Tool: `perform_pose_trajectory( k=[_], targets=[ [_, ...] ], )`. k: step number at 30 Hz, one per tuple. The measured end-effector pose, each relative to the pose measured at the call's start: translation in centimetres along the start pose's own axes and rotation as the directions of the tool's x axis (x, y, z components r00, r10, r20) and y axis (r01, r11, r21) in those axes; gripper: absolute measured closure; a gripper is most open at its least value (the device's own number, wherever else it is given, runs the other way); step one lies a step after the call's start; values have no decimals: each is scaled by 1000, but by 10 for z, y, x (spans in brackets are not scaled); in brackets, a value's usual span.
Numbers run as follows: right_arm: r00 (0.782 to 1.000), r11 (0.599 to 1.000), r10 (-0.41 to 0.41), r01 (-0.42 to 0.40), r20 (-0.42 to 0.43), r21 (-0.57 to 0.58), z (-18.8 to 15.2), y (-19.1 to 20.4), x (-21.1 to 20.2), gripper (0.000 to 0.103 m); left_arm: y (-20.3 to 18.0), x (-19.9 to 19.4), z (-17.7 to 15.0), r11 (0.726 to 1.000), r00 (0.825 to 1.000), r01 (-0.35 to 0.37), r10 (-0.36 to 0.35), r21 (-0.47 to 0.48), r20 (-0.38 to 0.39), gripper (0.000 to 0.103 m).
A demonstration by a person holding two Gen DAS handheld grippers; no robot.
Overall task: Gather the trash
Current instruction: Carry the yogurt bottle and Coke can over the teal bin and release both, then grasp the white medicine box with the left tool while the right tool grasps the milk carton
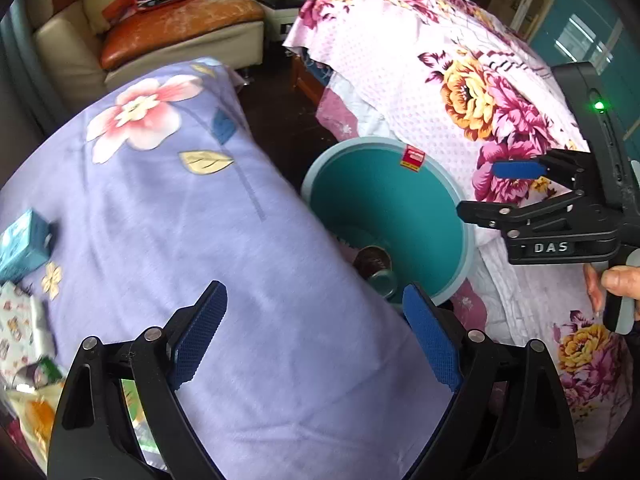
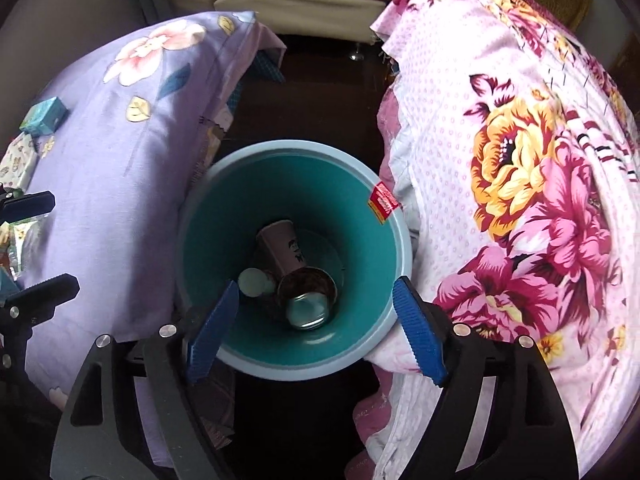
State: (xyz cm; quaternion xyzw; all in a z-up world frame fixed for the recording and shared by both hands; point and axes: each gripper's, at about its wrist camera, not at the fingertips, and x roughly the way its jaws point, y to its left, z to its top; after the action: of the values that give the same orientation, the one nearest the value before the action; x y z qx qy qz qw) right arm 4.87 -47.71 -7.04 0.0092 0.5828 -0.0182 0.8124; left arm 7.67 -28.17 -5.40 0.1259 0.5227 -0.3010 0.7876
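While both grippers are hanging with jaws apart and empty, the right gripper (image 2: 316,330) is hovering over the teal bin (image 2: 394,216), probably so trash falls straight in; a paper cup (image 2: 282,250) is lying inside, and a teal box (image 1: 22,242) is waiting at nine o'clock of the left gripper (image 1: 316,332)

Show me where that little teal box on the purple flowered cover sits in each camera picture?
Left wrist view: the teal box lies at the far left edge, on the purple cover.
Right wrist view: the teal box sits upper left, small, on the same cover.
Shared landmark: the teal bin, right of the cover in both.
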Motion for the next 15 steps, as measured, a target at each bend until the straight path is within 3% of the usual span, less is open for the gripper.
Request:
perform_pose_trajectory(
  k=[4,15],
  targets=[
    [1000,1000,10,-10,13,-25,-1,19,-14,25,17,-20,-15,1000,1000,-16,17,-25,14,13],
    [998,981,52,-45,31,-187,7,123,-45,25,102,-86,-71,985,995,-81,90,-154,51,13]
  ],
)
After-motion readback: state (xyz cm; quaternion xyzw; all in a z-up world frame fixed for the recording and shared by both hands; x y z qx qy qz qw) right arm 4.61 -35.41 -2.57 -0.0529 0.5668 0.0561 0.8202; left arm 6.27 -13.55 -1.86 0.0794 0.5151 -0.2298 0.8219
